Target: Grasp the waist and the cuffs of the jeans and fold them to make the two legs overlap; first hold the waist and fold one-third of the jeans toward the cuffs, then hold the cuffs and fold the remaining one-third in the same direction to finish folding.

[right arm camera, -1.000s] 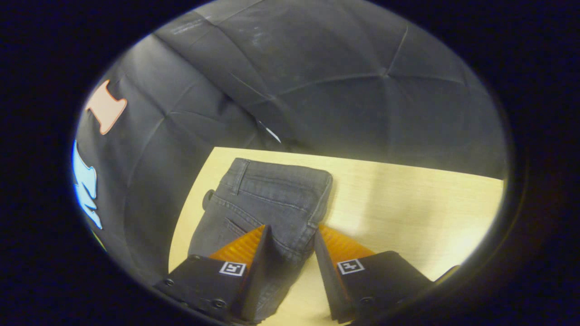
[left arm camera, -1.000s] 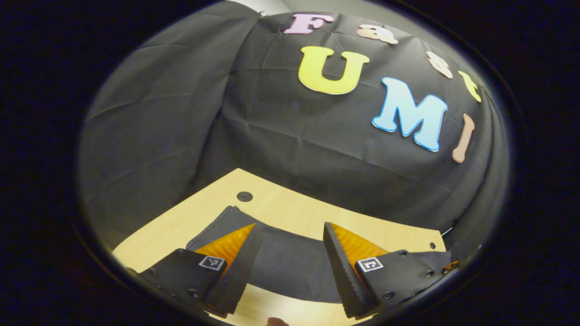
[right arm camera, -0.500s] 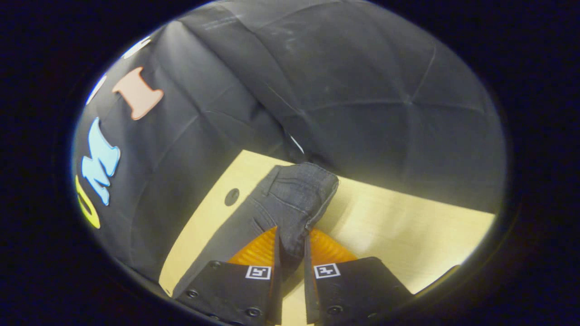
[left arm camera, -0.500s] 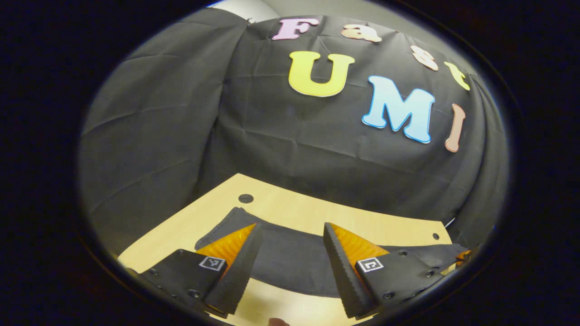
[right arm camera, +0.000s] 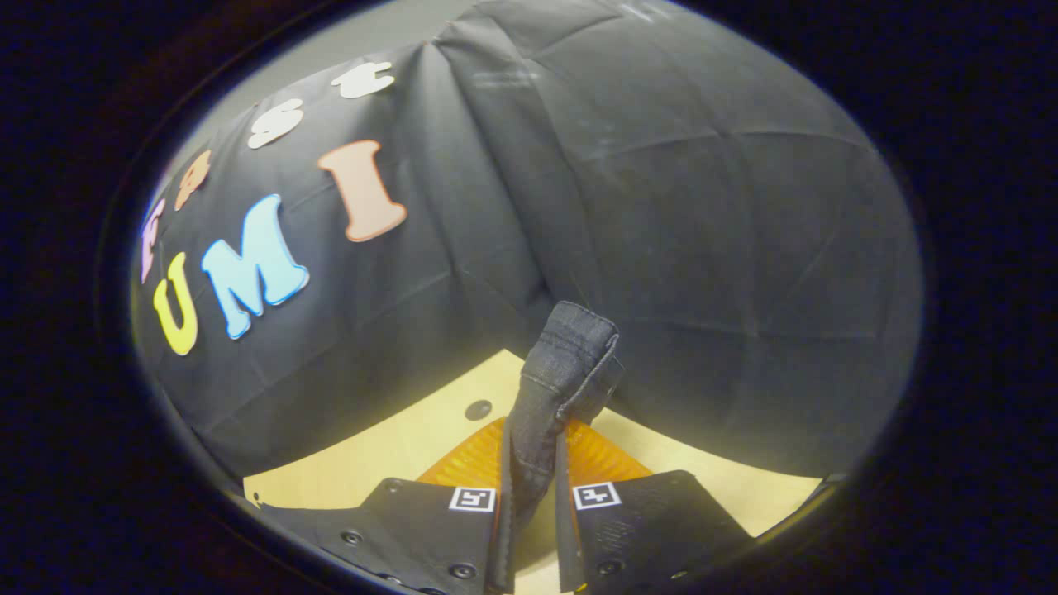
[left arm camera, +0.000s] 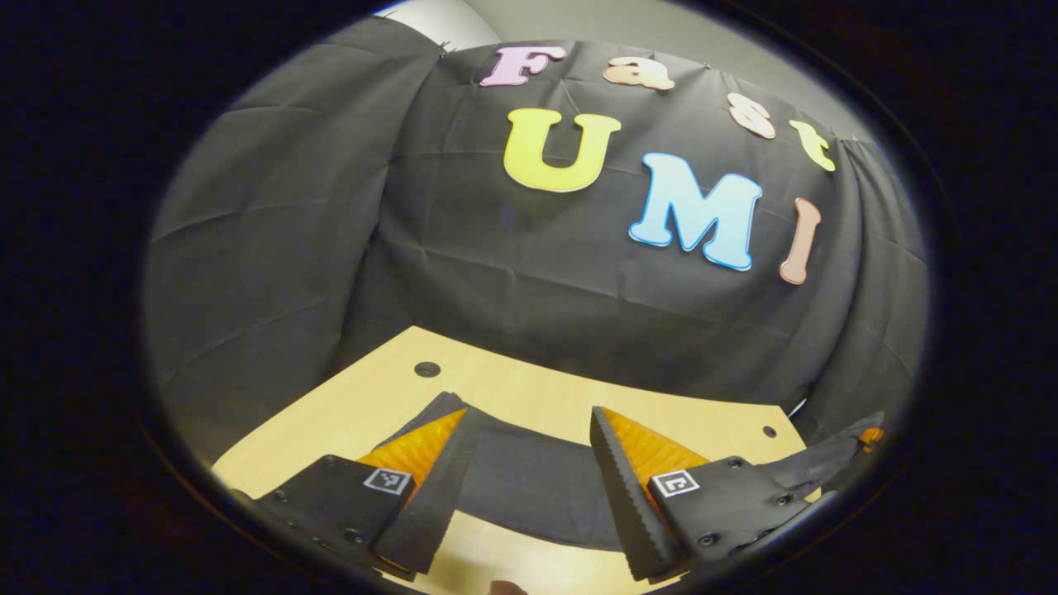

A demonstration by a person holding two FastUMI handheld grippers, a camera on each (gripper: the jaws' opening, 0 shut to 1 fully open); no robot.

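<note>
Your right tool [right arm camera: 529, 496] pinches jeans waist [right arm camera: 570, 364], lifted off surface [right arm camera: 397, 450]; left tool [left arm camera: 529, 487] spread wide over denim; every fold remains

recording booth, staged lab-type setup, not a lived-in home. black cloth [left arm camera: 273, 248] hangs creased as the back and side walls, draped down to a table [left arm camera: 529, 392]. the table is pale wood laminate with small round dark holes [left arm camera: 427, 369] in the top, office-desk style. a strip of plain grey room wall [left arm camera: 628, 25] shows above the cloth. black cloth [right arm camera: 702, 231] also wraps the corner in the right gripper view, with the table [right arm camera: 397, 450] below it.
</note>
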